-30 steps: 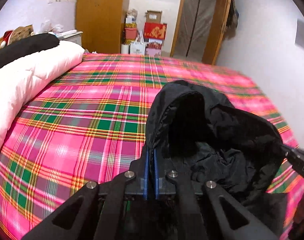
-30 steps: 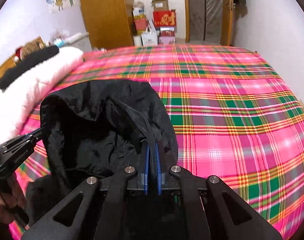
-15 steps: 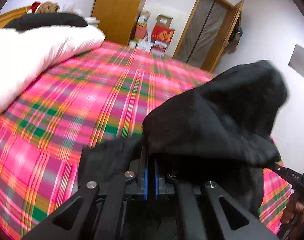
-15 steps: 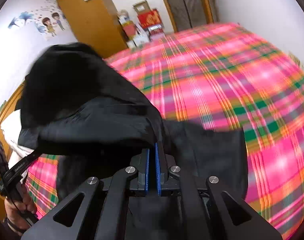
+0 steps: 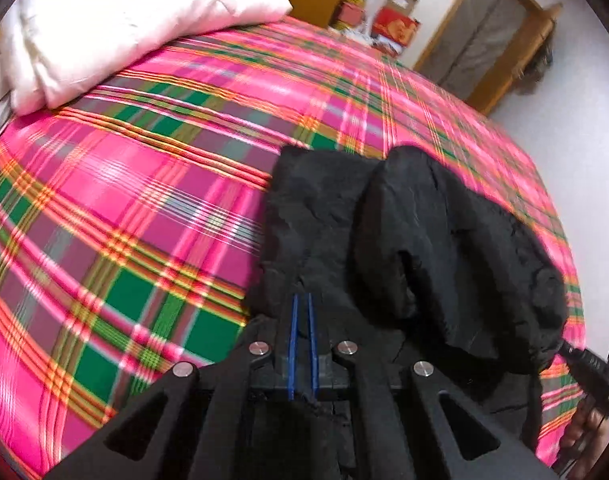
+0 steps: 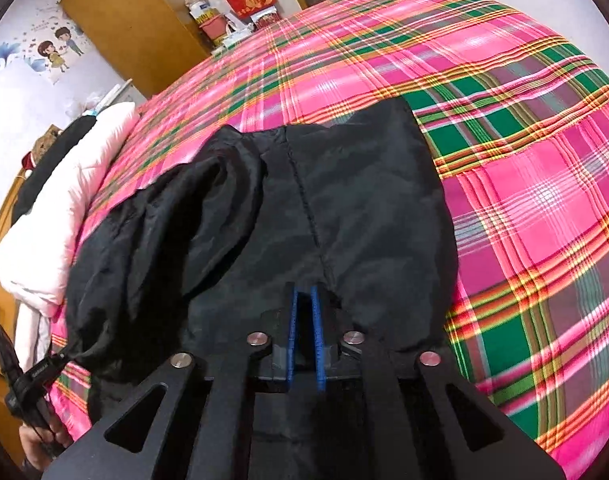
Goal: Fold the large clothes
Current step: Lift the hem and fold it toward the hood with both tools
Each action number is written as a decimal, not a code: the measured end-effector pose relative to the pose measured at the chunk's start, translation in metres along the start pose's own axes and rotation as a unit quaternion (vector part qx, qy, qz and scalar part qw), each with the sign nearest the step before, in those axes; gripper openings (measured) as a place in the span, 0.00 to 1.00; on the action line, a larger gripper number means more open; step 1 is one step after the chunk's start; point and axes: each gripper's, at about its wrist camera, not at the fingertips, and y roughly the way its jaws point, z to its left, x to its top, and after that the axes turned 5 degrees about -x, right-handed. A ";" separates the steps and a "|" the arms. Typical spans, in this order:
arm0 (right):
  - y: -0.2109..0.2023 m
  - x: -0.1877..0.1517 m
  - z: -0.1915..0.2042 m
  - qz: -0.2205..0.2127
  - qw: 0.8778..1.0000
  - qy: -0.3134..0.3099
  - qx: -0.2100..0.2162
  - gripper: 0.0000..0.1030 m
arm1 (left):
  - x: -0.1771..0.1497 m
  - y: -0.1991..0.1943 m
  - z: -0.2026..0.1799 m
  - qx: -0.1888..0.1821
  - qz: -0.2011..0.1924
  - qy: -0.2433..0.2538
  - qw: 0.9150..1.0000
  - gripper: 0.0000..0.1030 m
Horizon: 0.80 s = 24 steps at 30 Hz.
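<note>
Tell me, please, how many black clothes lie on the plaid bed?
1. A black jacket lies on the plaid bed, near the front edge, held by the left tongs and right tongs. Another may be hidden beneath.

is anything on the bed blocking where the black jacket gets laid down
Nothing visible does. The black jacket lies on bare plaid bedsheet; the white duvet sits apart, at the bed's far-left side. Both claws are clamped on the jacket.
</note>
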 end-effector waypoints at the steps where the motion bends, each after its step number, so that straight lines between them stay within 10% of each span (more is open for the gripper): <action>1: -0.005 0.001 0.005 -0.006 1.000 -0.005 0.006 0.17 | 0.001 -0.007 -0.004 -0.006 -0.009 0.001 1.000 0.05; 12: 0.012 0.026 0.102 -0.034 0.991 -0.121 0.051 0.18 | 0.034 0.003 -0.111 -0.118 -0.031 0.104 0.987 0.16; 24: 0.075 -0.048 0.092 0.034 0.992 -0.107 0.051 0.17 | -0.004 0.052 -0.082 -0.107 0.030 0.079 0.991 0.27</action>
